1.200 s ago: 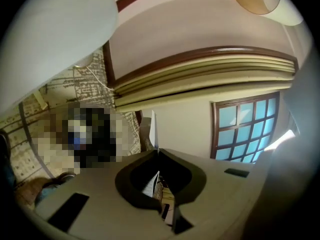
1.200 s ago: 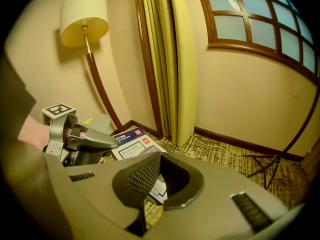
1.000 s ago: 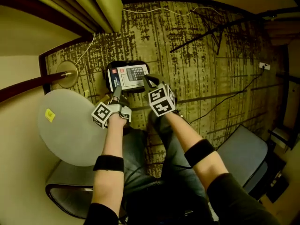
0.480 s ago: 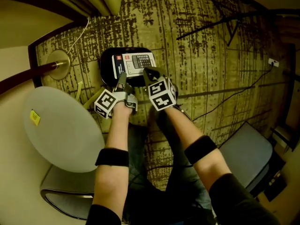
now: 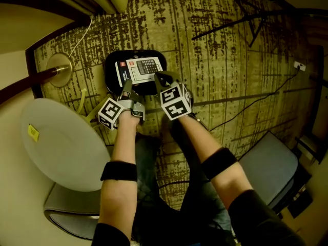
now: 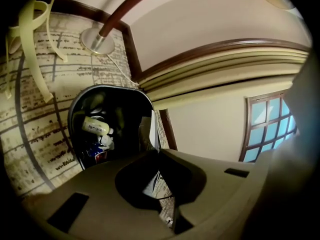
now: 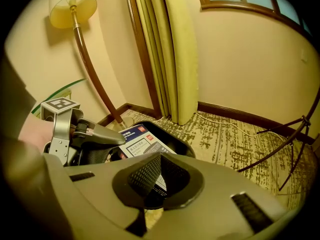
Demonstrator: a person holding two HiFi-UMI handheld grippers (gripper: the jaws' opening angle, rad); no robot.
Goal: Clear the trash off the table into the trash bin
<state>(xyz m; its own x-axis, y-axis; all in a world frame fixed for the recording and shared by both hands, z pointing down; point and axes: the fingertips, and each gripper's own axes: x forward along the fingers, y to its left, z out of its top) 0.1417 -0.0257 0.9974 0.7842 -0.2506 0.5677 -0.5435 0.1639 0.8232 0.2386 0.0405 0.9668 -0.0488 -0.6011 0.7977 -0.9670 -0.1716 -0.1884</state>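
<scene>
A flat calculator box (image 5: 138,70) lies across the mouth of the black trash bin (image 5: 114,60) on the carpet. My left gripper (image 5: 126,87) is shut on the box's near left edge, and my right gripper (image 5: 160,79) is shut on its near right corner. In the left gripper view the box's thin white edge (image 6: 151,132) rises from the shut left gripper (image 6: 159,151), with the bin (image 6: 79,115) behind holding a small bottle (image 6: 95,127) and other trash. In the right gripper view the box (image 7: 140,141) runs out from the shut right gripper (image 7: 158,159) over the bin (image 7: 182,146).
A round white table (image 5: 61,147) with a yellow sticky note (image 5: 33,132) stands at left above a chair (image 5: 72,214). A floor lamp base (image 5: 57,68), pale strips (image 5: 83,99), cables and a dark stand (image 5: 241,24) lie on the carpet. A grey case (image 5: 269,168) sits at right.
Both grippers have sunk toward the bin with the box still between them. The box now lies lower, across the bin's mouth.
</scene>
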